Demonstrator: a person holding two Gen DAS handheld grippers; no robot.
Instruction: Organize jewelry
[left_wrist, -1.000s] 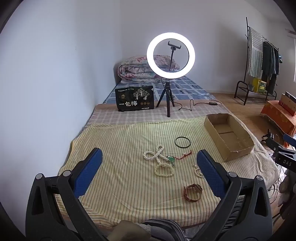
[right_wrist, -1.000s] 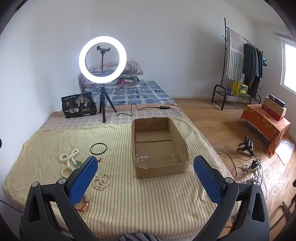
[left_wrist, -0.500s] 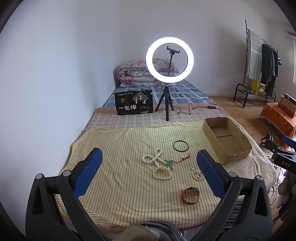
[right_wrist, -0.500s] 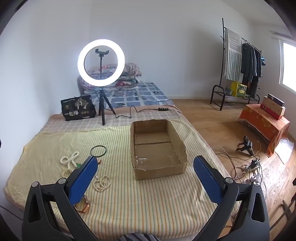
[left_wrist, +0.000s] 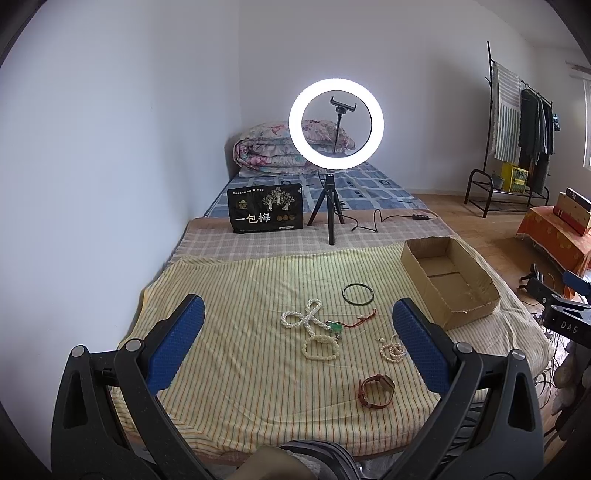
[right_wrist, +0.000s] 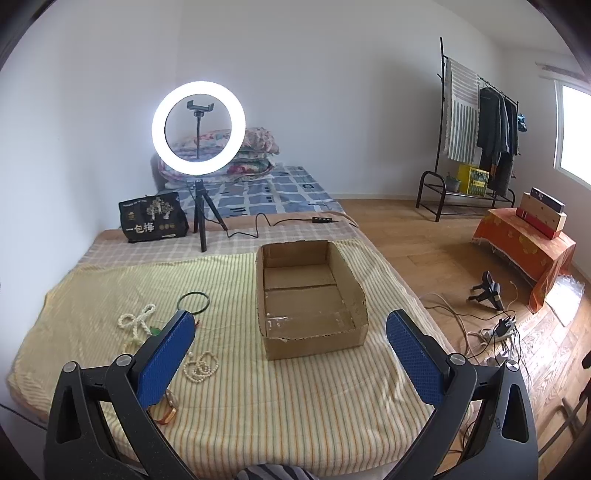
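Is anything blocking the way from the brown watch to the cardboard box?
Nothing visible does. The watch lies on the striped cloth; only flat bead strands lie between it and the open box. Both grippers hang open, empty.

**Cloth, card and beads on the bed**

The yellow striped woven cloth (left_wrist: 240, 354) is matt and slightly rumpled. On it, the brown corrugated cardboard box (right_wrist: 314, 334) looks rough and dull, with torn edges and a glossy strip of clear tape inside. Left of the box lie a cream pearly bead necklace (left_wrist: 312, 325), faintly lustrous, a thin dark smooth bangle (left_wrist: 357, 294) and a tan leather-strap watch (left_wrist: 375, 390). Both grippers carry blue textured rubbery pads (right_wrist: 166, 360) on matt black plastic frames. Right of the box, the wooden floor (right_wrist: 424, 236) shines.
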